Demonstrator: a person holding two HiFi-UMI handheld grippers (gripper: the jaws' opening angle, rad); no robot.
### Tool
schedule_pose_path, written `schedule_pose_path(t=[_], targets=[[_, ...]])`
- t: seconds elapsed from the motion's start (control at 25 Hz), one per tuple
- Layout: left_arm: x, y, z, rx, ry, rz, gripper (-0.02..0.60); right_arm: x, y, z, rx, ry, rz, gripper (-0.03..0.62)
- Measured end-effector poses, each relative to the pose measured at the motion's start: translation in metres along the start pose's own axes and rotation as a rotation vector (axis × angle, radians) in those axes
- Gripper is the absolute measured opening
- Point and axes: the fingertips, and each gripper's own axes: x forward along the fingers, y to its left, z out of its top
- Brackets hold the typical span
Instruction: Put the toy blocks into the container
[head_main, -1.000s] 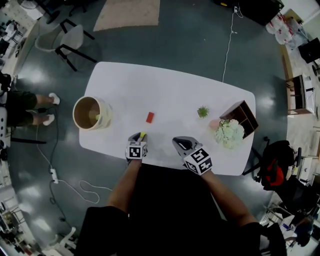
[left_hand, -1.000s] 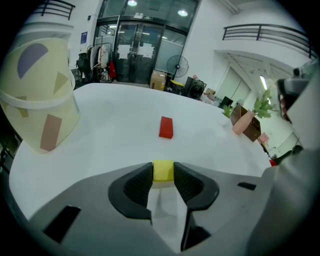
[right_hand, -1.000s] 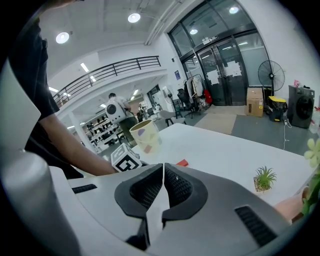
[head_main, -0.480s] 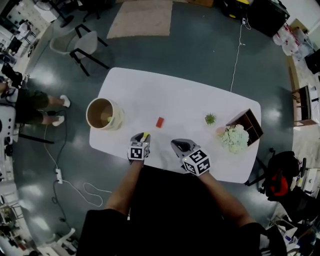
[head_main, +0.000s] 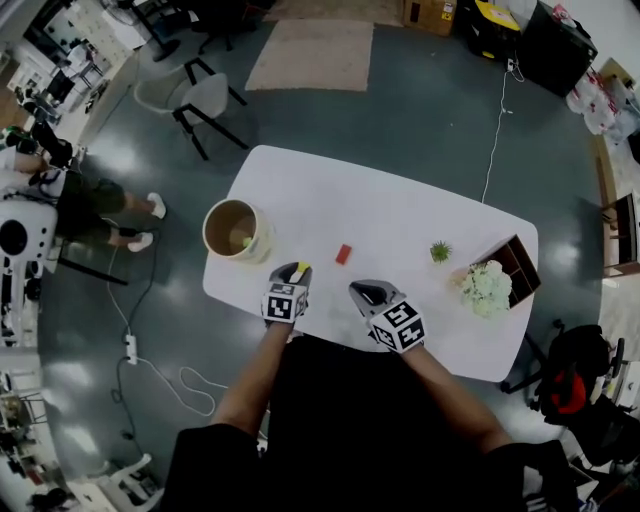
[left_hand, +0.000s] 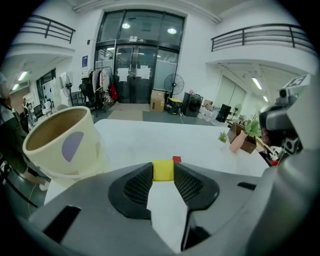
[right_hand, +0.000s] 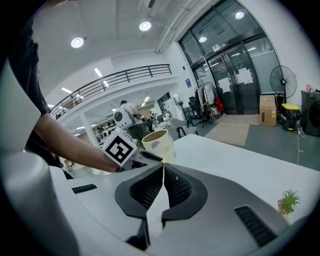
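My left gripper (head_main: 296, 270) is shut on a yellow block (left_hand: 163, 170), held between its fingertips above the white table (head_main: 400, 225); in the head view the yellow block (head_main: 302, 267) shows at the jaw tips. The cream round container (head_main: 236, 231) stands at the table's left end, left of and beyond that gripper; it looms at the left as the container (left_hand: 62, 142) in the left gripper view. A red block (head_main: 343, 254) lies on the table between the grippers and farther out, also the red block (left_hand: 176, 159) past the yellow one. My right gripper (head_main: 362, 293) is shut and empty, right gripper (right_hand: 163, 165).
A small green plant (head_main: 439, 251), a white flower bunch (head_main: 487, 286) and a brown open box (head_main: 512, 262) sit at the table's right end. A chair (head_main: 205, 100) stands beyond the table. A person (head_main: 85, 195) is off to the left.
The left gripper has risen with the yellow block and drawn nearer the container. The right gripper shifted a little. The head view has swung, so the table sits further right.
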Motion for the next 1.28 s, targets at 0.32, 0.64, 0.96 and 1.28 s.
schedule_pose_path(t=[0.32, 0.64, 0.96, 1.28], targets=[[-0.026, 0.026, 0.018, 0.025, -0.034, 0.001, 0.126, 0.023, 0.031, 0.009, -0.016, -0.001, 0.013, 0.006], [-0.045, 0.054, 0.047, 0.054, -0.090, -0.023, 0.126, 0.053, 0.049, 0.025, -0.021, -0.002, -0.007, 0.005], [-0.066, 0.090, 0.063, 0.071, -0.116, -0.051, 0.126, 0.094, 0.078, 0.042, -0.026, -0.006, -0.020, 0.005], [-0.078, 0.133, 0.078, 0.083, -0.151, -0.053, 0.126, 0.133, 0.089, 0.055, -0.026, -0.004, -0.033, 0.005]])
